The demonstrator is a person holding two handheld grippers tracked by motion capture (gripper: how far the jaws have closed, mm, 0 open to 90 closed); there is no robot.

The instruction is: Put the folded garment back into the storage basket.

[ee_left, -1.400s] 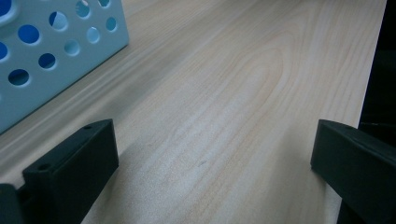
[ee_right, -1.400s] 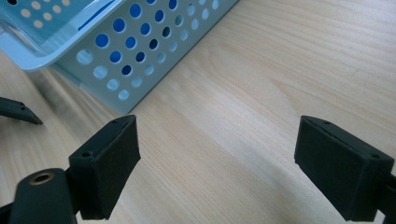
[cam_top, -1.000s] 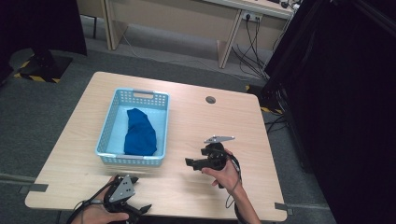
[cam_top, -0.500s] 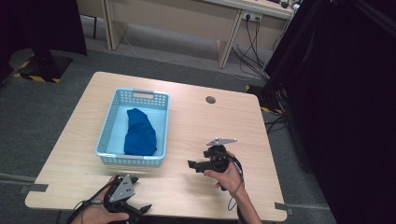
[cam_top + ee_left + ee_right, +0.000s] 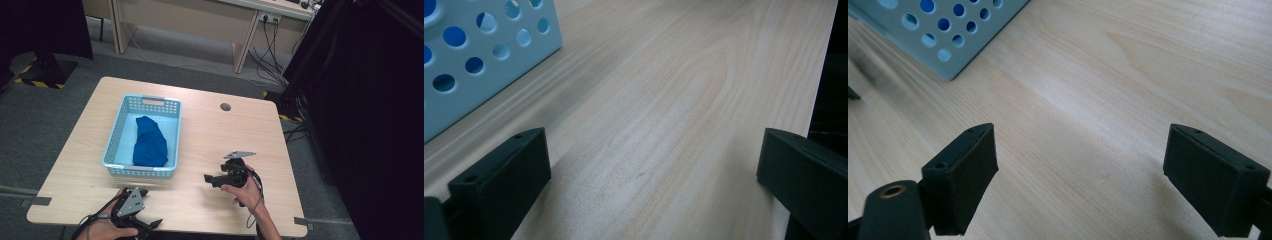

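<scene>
left gripper [image 5: 145, 225] sits at the near left edge of the wooden table [image 5: 210, 130], jaws spread wide with bare wood between them, nothing held; it is just near of the basket. light blue perforated basket [image 5: 150, 104] stands left of centre, upright, its near wall close to the left gripper. inside it lies a dark blue cloth [image 5: 149, 142], bunched lengthwise, resting on the basket floor toward the near end. right gripper [image 5: 210, 179] is right of the basket and apart from it, near the near right part of the table, pointing left, jaws wide apart, empty, bare wood between them.
</scene>
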